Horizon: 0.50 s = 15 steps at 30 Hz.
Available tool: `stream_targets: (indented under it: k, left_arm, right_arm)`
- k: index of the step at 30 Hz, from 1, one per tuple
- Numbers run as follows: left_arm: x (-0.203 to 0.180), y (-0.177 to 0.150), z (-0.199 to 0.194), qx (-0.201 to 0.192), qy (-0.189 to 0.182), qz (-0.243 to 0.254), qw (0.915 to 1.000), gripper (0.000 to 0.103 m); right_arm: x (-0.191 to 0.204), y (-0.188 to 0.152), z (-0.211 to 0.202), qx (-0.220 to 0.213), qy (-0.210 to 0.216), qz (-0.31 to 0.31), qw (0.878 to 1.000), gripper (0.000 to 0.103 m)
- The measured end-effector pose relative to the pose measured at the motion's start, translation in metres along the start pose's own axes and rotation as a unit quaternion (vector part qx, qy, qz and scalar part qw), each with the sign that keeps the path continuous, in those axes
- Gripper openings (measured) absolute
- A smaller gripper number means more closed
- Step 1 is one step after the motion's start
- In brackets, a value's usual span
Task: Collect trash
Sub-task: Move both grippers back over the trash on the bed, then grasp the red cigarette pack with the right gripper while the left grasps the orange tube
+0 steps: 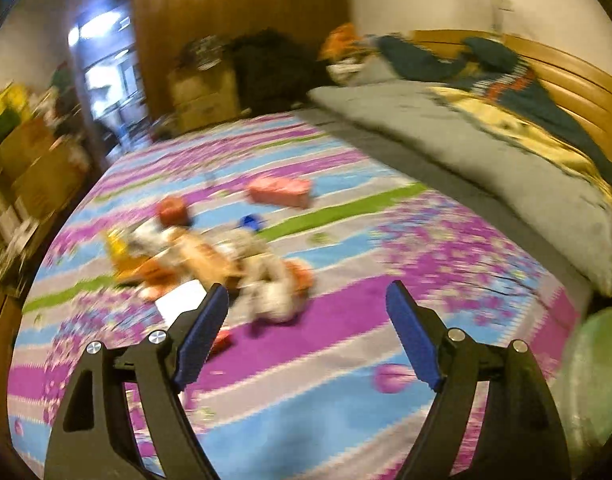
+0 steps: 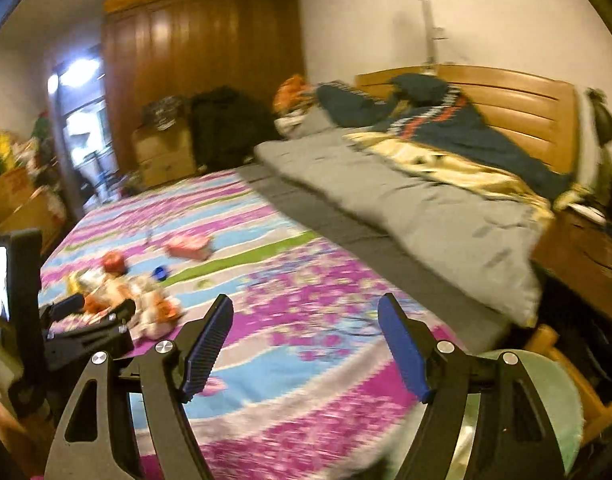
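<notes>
Trash pile (image 1: 210, 264) lies on the bed (image 1: 325, 360), ahead-left of my left claw (image 1: 307, 300). Right claw (image 2: 306, 312) trails beside it. Both gape wide and empty, ready for a grab.

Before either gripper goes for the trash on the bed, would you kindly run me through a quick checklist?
1. Left gripper open, nothing between the fingers: ok.
2. Right gripper open and empty: ok.
3. Trash pile in view on the bedsheet: ok.
4. Pink packet lying apart from the pile: ok.
5. Sharp view of single pieces: not ok, blurred.
6. Green bag mouth open: cannot tell.
</notes>
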<state>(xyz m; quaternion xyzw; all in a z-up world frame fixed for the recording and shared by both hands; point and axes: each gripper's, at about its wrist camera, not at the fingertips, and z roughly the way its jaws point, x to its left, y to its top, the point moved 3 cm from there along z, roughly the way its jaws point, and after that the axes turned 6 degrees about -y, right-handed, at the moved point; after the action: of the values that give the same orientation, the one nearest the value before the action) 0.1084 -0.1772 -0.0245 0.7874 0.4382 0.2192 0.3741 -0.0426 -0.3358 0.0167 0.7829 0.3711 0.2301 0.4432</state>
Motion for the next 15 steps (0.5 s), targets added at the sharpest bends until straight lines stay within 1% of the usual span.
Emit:
stream_targets:
  k: [3,4,6,8,10,11,13,15]
  left_arm:
    - [0.051,-0.004,0.011,0.012,0.03,-0.031,0.999,0.078]
    - [0.065,-0.006,0.014,0.016,0.038,-0.038,0.9984,0.078]
    - [0.101,-0.014,0.022,0.03,0.057,-0.048,0.9968,0.078]
    - [0.129,-0.022,0.029,0.046,0.065,-0.058,0.9952,0.078]
    - [0.164,-0.031,0.039,0.068,0.058,-0.072,0.9934,0.078]
    - [0.174,-0.033,0.043,0.075,0.054,-0.074,0.993,0.078]
    - [0.204,-0.037,0.056,0.091,0.026,-0.074,0.9928,0.078]
    - [0.227,-0.037,0.066,0.105,0.004,-0.072,0.9919,0.078]
  right_arm:
    - [0.044,-0.003,0.016,0.014,0.036,-0.03,0.999,0.076]
    - [0.066,-0.006,0.023,0.023,0.053,-0.046,0.997,0.076]
    - [0.096,-0.011,0.034,0.034,0.077,-0.067,0.994,0.076]
    - [0.129,-0.021,0.047,0.052,0.105,-0.092,0.989,0.076]
    - [0.166,-0.031,0.061,0.069,0.131,-0.118,0.982,0.076]
    - [0.183,-0.036,0.067,0.077,0.142,-0.13,0.978,0.077]
    - [0.216,-0.048,0.081,0.096,0.17,-0.154,0.969,0.08]
    - [0.241,-0.057,0.094,0.112,0.189,-0.175,0.96,0.083]
